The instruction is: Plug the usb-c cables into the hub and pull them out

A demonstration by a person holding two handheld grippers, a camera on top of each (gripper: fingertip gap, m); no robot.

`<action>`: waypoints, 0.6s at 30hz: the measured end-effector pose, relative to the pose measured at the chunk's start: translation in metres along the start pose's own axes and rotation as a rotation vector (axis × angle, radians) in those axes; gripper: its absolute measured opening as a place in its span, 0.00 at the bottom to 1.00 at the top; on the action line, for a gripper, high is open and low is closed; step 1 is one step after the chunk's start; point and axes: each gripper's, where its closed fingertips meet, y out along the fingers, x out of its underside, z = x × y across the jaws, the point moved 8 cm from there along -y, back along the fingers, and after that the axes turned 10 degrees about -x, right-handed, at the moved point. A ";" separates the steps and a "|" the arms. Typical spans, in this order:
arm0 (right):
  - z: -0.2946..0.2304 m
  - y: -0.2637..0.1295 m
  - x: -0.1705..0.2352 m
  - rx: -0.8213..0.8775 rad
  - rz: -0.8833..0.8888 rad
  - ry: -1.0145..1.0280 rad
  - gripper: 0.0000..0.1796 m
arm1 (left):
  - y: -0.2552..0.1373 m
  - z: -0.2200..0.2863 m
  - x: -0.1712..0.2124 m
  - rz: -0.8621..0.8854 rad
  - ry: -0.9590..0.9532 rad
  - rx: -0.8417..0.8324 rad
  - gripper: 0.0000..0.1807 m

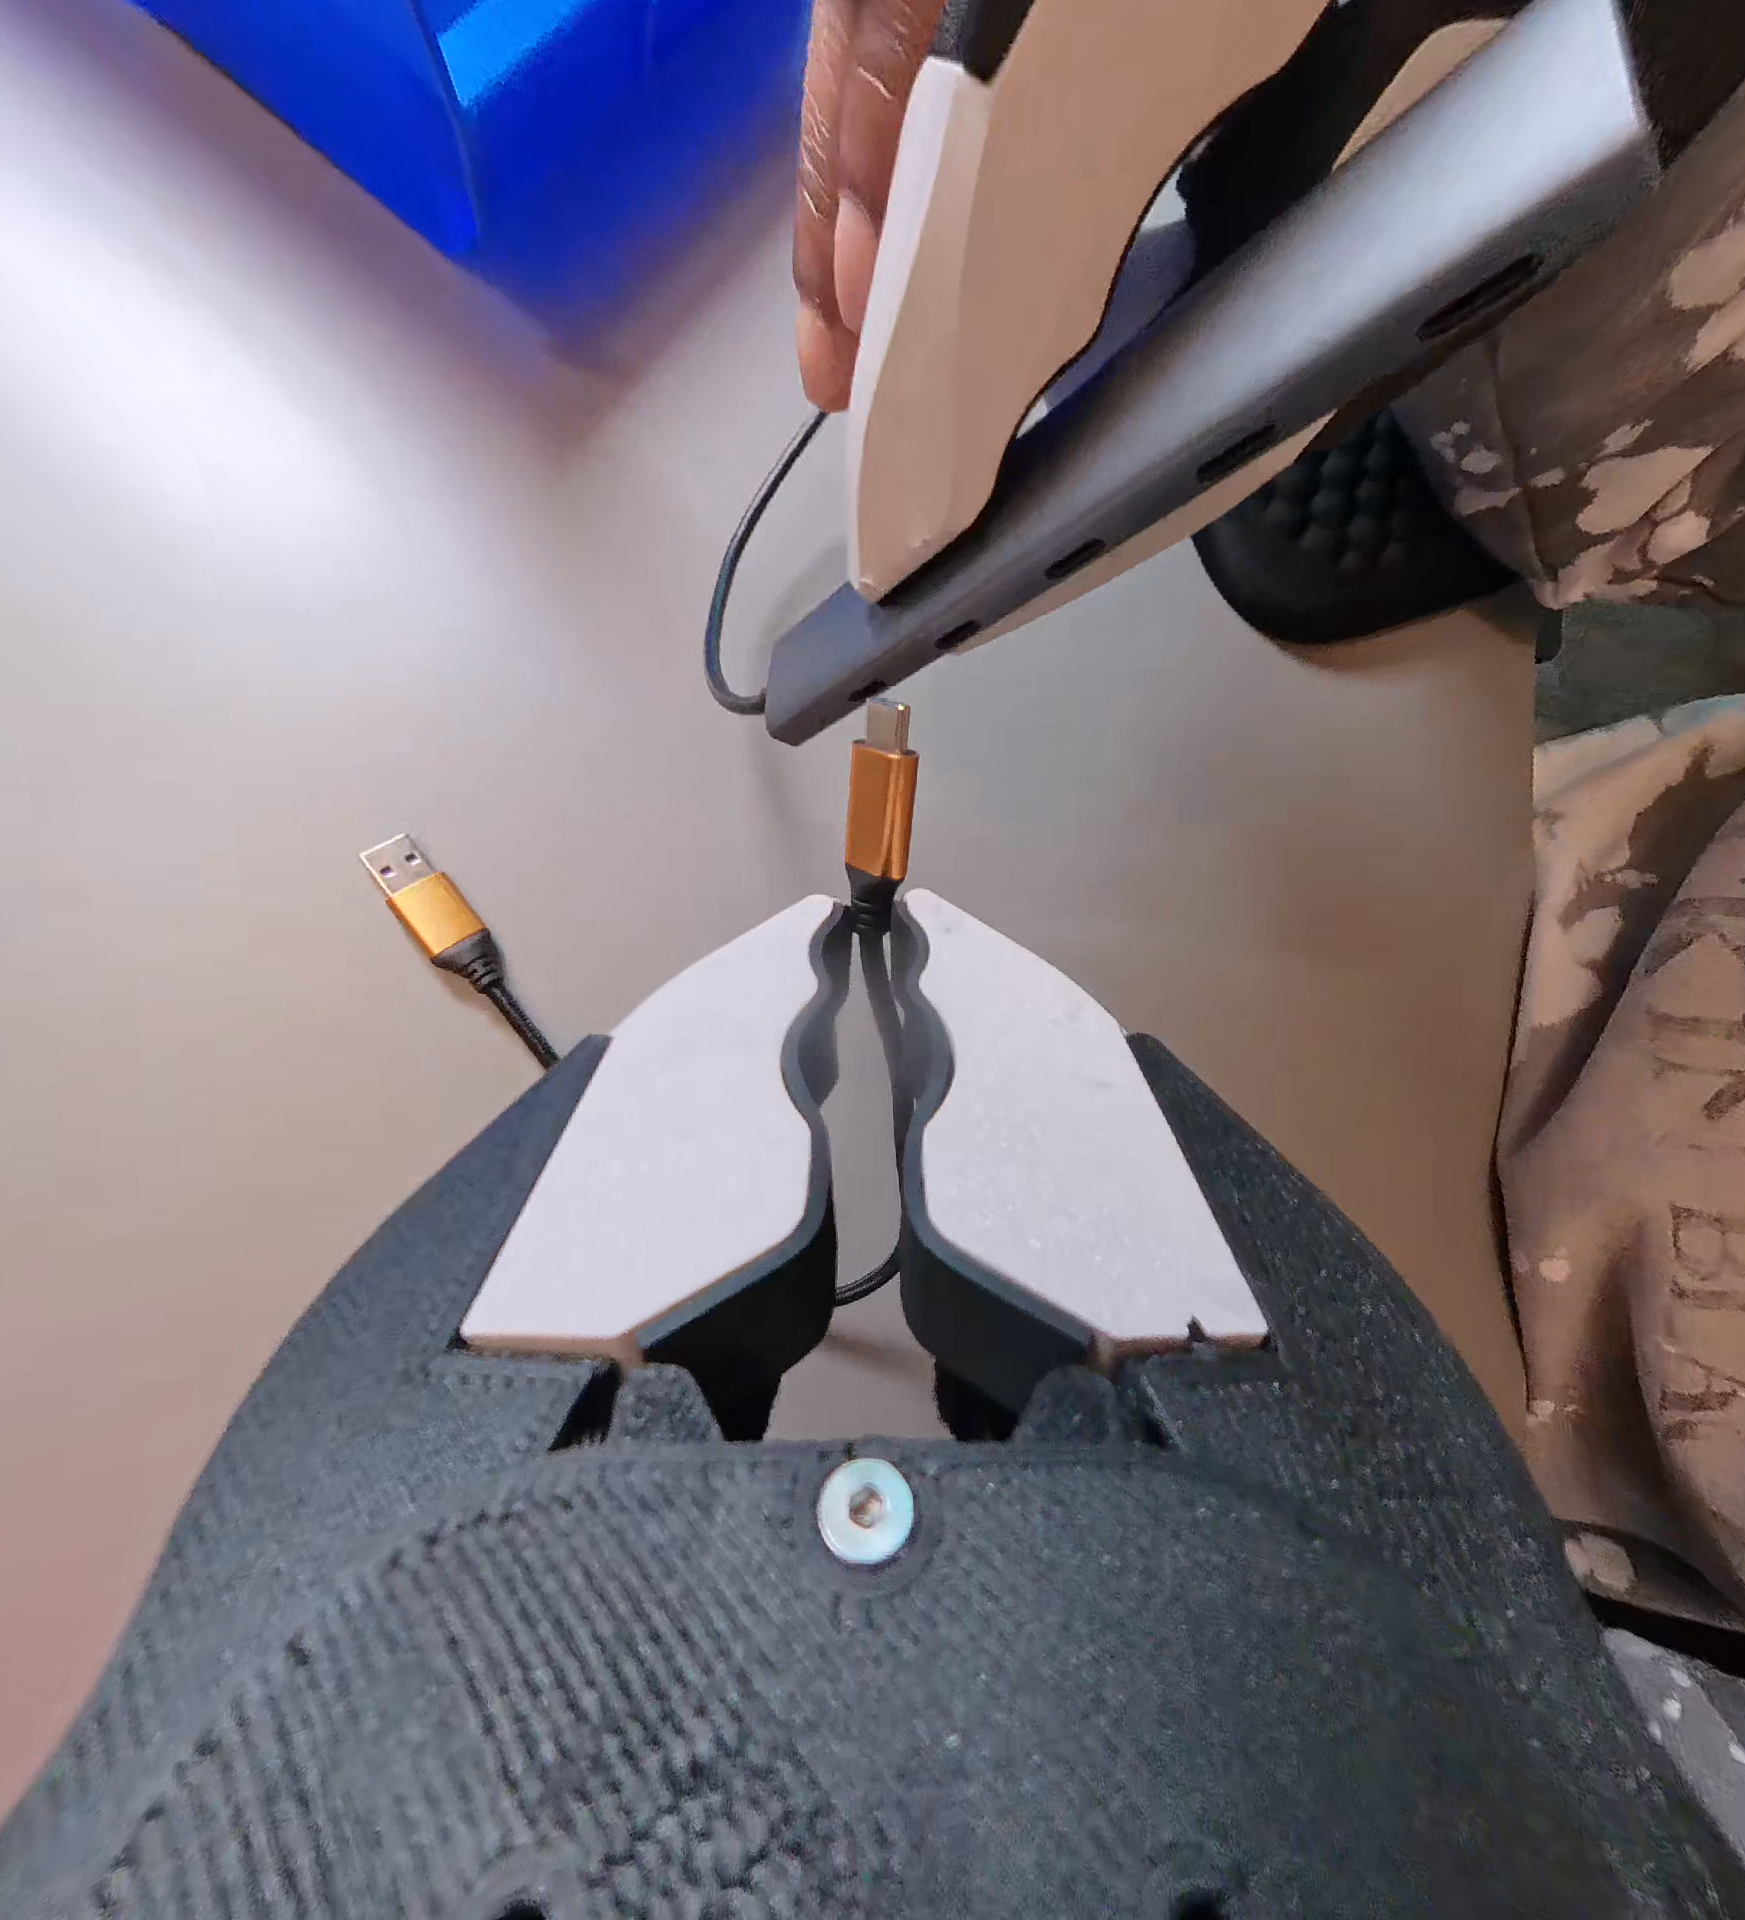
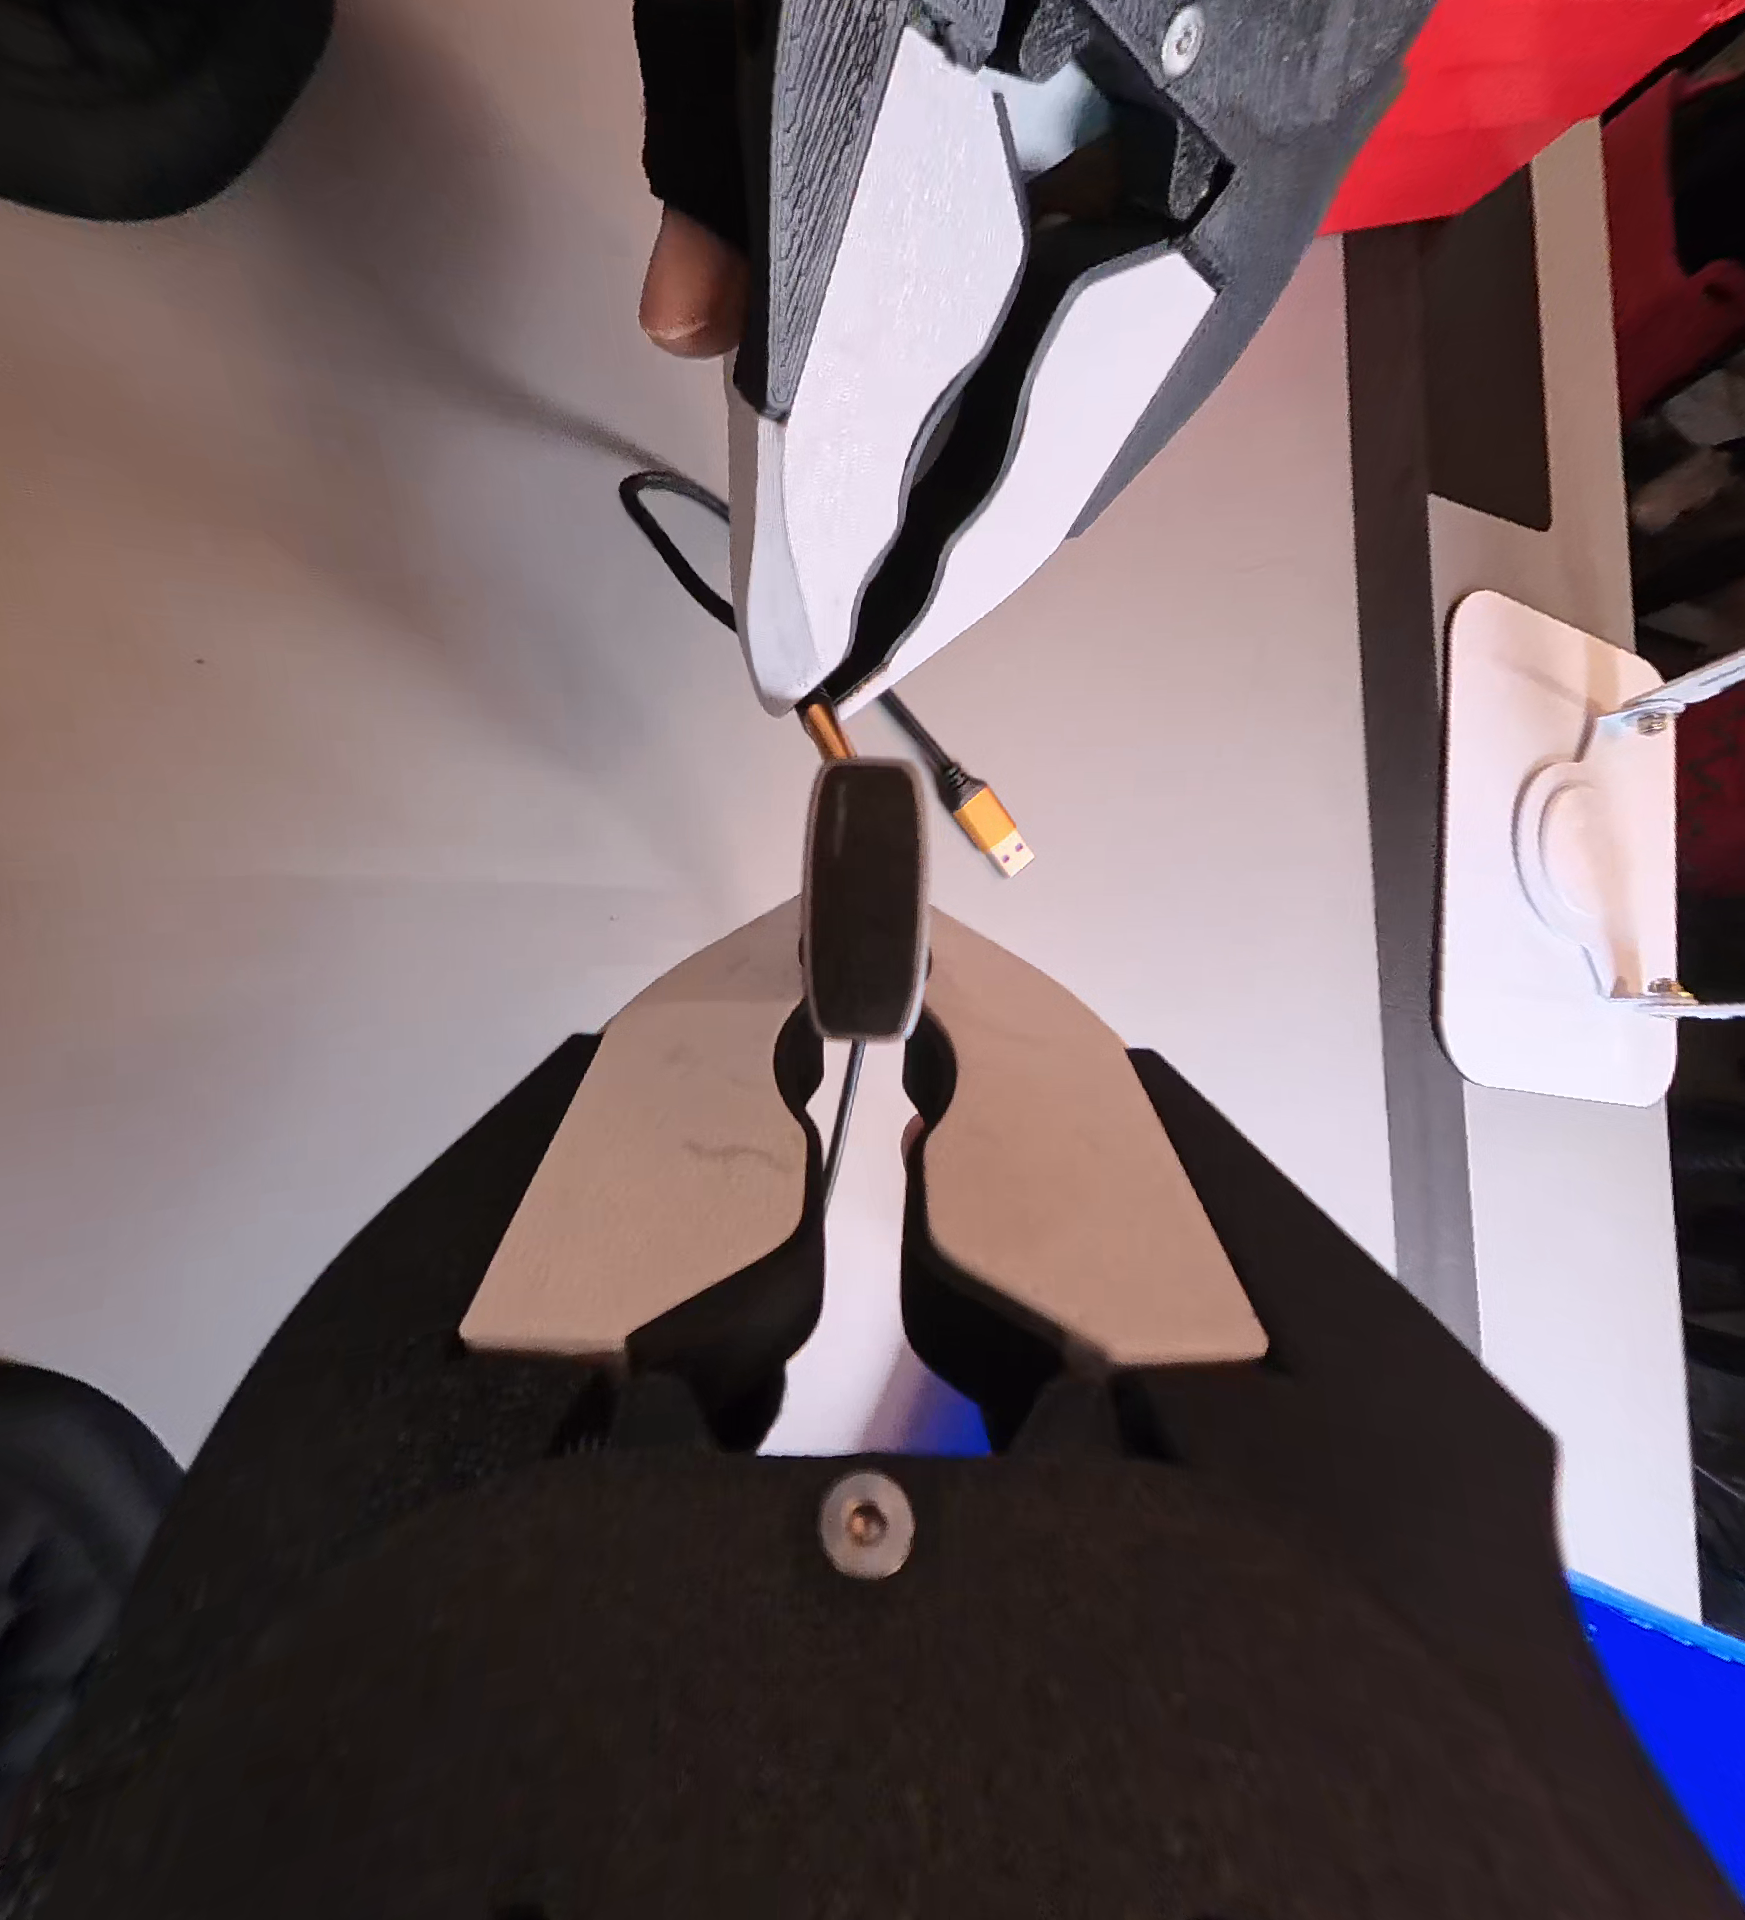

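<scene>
Hub (image 1: 1211, 447): grey slab with a row of dark ports along one long edge, held off the bench (image 1: 224, 623) in the jaws of the right gripper (image 1: 909, 582). In the left wrist view it runs from 1 o'clock down toward centre; in the right wrist view it is seen end-on (image 2: 866, 904) at centre, clamped between the pale fingers (image 2: 660, 1132). A thin black lead (image 1: 733, 582) loops from its lower end.

USB-C plug (image 1: 882, 800): orange shell, bare metal tip, upright at centre of the left wrist view. Tip sits just below the hub's port edge, near its lower end; whether it touches cannot be told. Not seated.

Left gripper (image 1: 870, 904): jaws narrow, pinching the black braided cable (image 1: 878, 1039) just behind the orange shell. Cable passes back between the fingers. In the right wrist view this gripper (image 2: 826, 707) comes in from 12 o'clock, orange shell showing at its tips.

USB-A plug (image 1: 421, 894): orange shell, lying loose on the bench at 9 o'clock of the USB-C plug, well apart from the hub.

Hand (image 1: 847, 208): at 12 o'clock, beside the right gripper's finger.

Blue bin (image 1: 494, 125): 11 o'clock, on the bench.

Patterned garment (image 1: 1678, 935): 3 o'clock edge.

White bracket plate (image 2: 1554, 852): 3 o'clock in the right wrist view, on the bench edge.
</scene>
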 end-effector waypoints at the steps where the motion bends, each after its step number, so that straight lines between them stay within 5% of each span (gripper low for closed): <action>1: -0.001 0.002 0.000 -0.004 -0.010 -0.004 0.05 | 0.001 0.001 0.001 -0.017 0.007 -0.006 0.04; 18: -0.014 0.044 -0.011 -0.008 -0.255 -0.162 0.05 | 0.011 0.006 0.016 -0.221 0.043 -0.021 0.04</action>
